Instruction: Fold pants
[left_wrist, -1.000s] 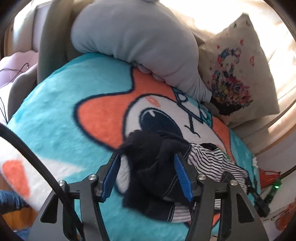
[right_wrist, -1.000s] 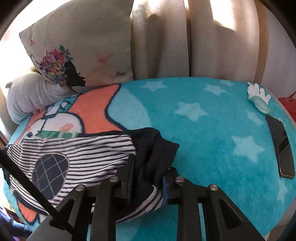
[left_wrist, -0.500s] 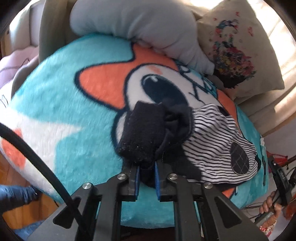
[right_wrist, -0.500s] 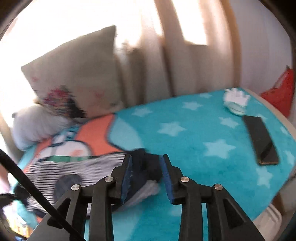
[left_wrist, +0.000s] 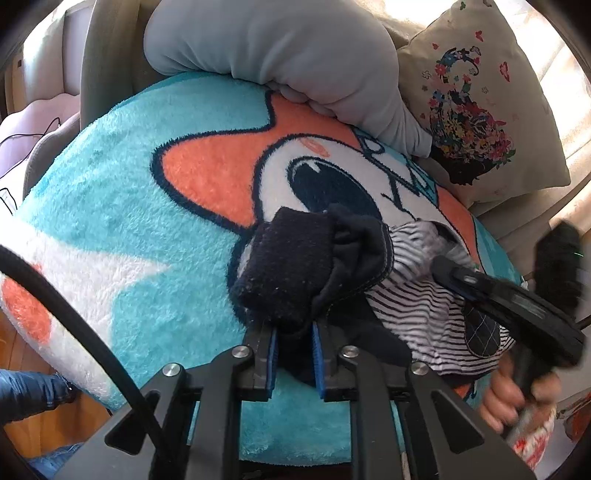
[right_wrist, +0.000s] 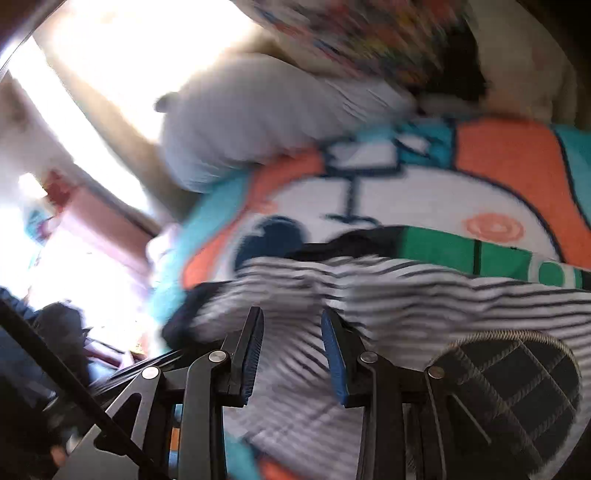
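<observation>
the small striped pants with dark cuffs (left_wrist: 424, 306) lie bunched on the turquoise fleece blanket (left_wrist: 140, 229), not yet folded. the left gripper (left_wrist: 293, 350) is clenched on a dark cuff; the right gripper (right_wrist: 291, 354) hovers released above the stripes.

soft striped pants (left_wrist: 413, 306): black-and-white stripes, navy cuffs, a navy checked oval patch. beneath them, fluffy cartoon blanket (left_wrist: 122, 206): turquoise, orange, white, with dark blue outlines.

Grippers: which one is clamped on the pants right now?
The left gripper: its blue pads pinch the dark navy cuff of the pants. The right gripper hovers with jaws apart over the striped part.
</observation>
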